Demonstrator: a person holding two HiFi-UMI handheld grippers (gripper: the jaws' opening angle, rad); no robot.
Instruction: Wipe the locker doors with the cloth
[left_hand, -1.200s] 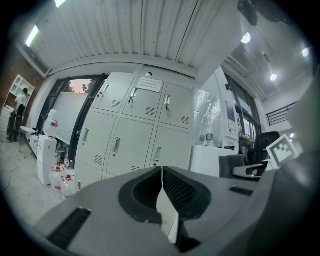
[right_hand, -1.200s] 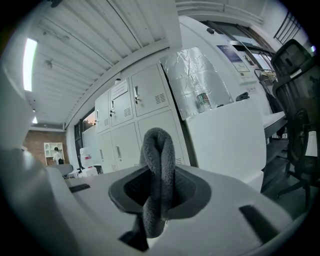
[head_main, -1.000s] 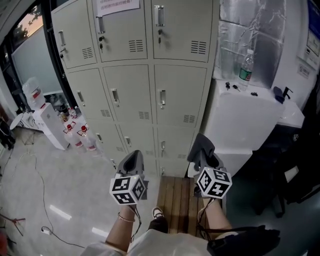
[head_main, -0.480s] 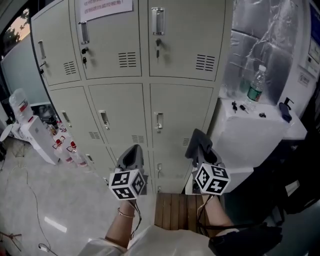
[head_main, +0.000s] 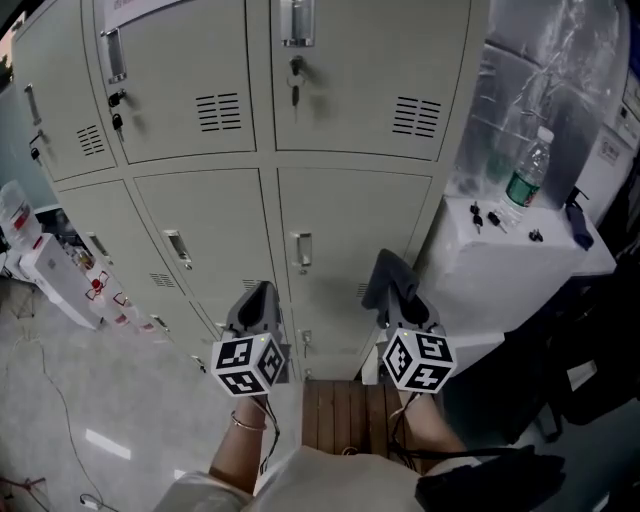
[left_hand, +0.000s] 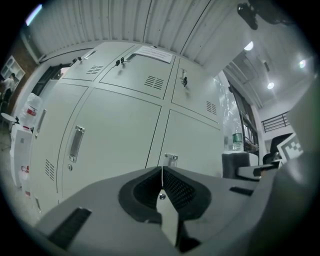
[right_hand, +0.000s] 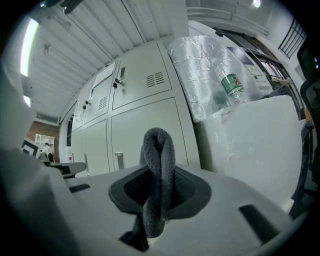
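The right gripper view shows the folded cloth (right_hand: 159, 150) pinched in my right tongs (right_hand: 158, 192); my left tongs (left_hand: 161, 175) are shut, both pointing at the lockers (head_main: 200, 220).

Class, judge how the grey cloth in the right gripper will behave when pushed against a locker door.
Probably floppy: the cloth folds in a loop above the right gripper. Likely soft and light; its fuzzy pile should flatten against the locker door.

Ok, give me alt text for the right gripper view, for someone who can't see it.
The right gripper is shut on a folded dark grey cloth that sticks up between its jaws. Behind it stand pale grey locker doors, with a water bottle on a white counter to their right.
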